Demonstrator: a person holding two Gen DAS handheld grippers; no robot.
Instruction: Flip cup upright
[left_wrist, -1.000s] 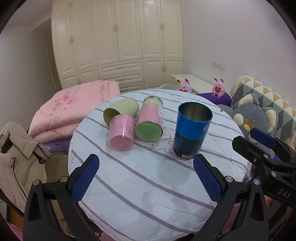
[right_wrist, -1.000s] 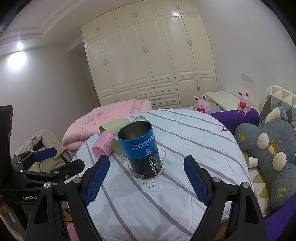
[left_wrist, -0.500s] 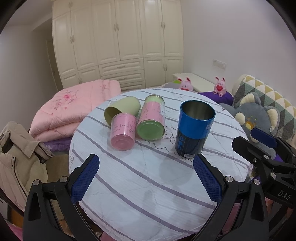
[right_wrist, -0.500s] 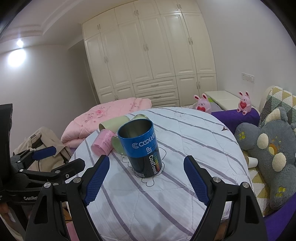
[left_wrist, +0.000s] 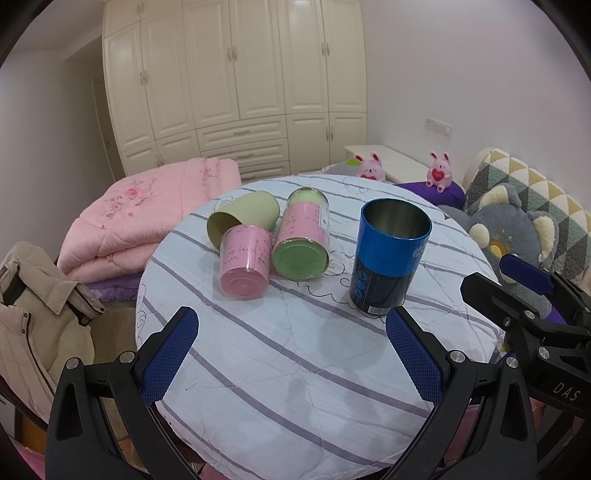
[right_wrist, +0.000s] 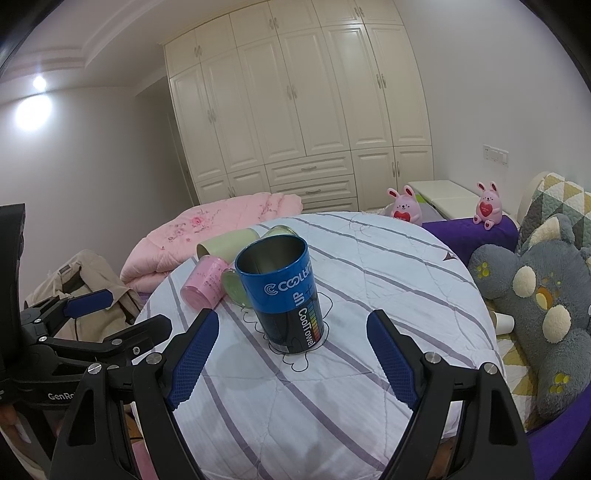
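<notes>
**Inspector A:** Left hand-held gripper (left_wrist: 291, 352): black frame, blue textured pads, jaws spread wide, nothing between them. It hangs over the near edge of the round worktop covered in white cloth with purple stripes (left_wrist: 295, 369). Confirm the right.

**Inspector B:** Right hand-held gripper (right_wrist: 291, 356): same build, jaws likewise apart and empty. It faces the tall blue-and-black metal cup with white lettering (right_wrist: 282, 295), which stands just beyond the fingertips, touching neither pad.

**Inspector A:** Position of that cup?

**Inspector B:** Upright on its base, open mouth up, bare steel interior visible. In the left wrist view it (left_wrist: 389, 258) sits on the right half of the worktop, just past the right pad.

**Inspector A:** Remaining items on the worktop?

**Inspector B:** Three, all on their sides, grouped to the left of the blue cup. A pink cylindrical plastic cup (left_wrist: 243, 266) lies with one flat end toward the camera. Beside it, touching, a clear cylindrical container with a pink label and green ends (left_wrist: 303, 236). Behind both, a pale green tapered cup (left_wrist: 243, 218), mouth pointing left.

**Inspector A:** Surroundings?

**Inspector B:** A folded pink quilt (left_wrist: 147, 214) beyond the worktop's left side, a beige jacket (left_wrist: 40, 306) nearer, a grey plush bear (right_wrist: 535, 288) to the right, two pink rabbit figures (right_wrist: 404, 205), and cream wardrobe doors (right_wrist: 303, 107) along the far wall.
</notes>
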